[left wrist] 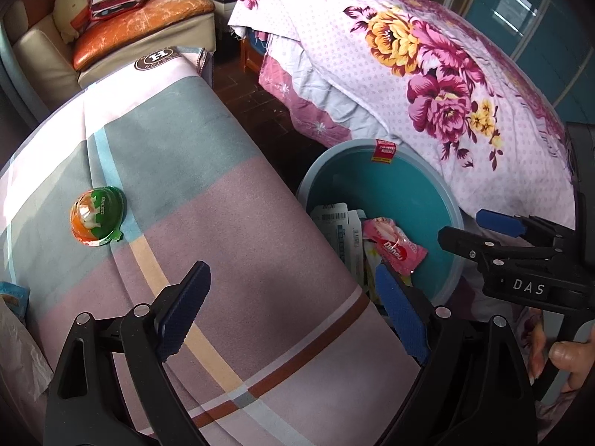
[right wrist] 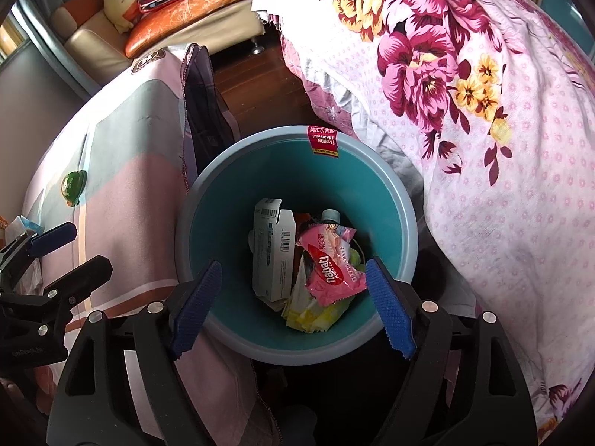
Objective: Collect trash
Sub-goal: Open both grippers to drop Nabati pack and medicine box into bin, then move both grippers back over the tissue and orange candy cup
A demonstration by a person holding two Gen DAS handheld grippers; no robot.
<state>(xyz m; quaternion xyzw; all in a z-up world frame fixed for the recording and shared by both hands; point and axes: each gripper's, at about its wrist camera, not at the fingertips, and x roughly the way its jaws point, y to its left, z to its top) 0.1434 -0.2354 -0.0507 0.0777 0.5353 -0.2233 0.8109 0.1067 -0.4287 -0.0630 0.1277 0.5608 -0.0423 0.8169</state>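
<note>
The right hand-held gripper point(right wrist: 293, 297) is held over the mouth of the teal trash bin point(right wrist: 405, 200), its jaws spread wide with nothing between them; a pink snack wrapper point(right wrist: 329, 265) is seen lying in the bin on top of a white carton point(right wrist: 273, 256) and some yellow packaging, so that piece is judged to be already deposited. The left hand-held gripper point(left wrist: 293, 312) is likewise open and empty, poised above the checked cloth covering the table point(left wrist: 238, 223), beside the bin. 1 piece of trash is plainly left on that cloth: a domed green and orange jelly cup point(left wrist: 97, 217), well apart from the left hand-held gripper and further from the bin. A crumpled clear plastic bag point(left wrist: 18, 349) is glimpsed at the near left edge, though whether it counts as trash cannot be told. Several risks are judged from here. The cup's rounded, glossy dome may be squeezed out sideways if it is pinched off-centre, and it could be rolled off the cloth. The loose cloth could be caught by the pads and dragged. Since the 2 grippers are close together near the bin, a collision is possible if both are moved at once. The bin, standing tight between the table and the floral bedspread point(right wrist: 502, 148), could be knocked by a low approach.
</note>
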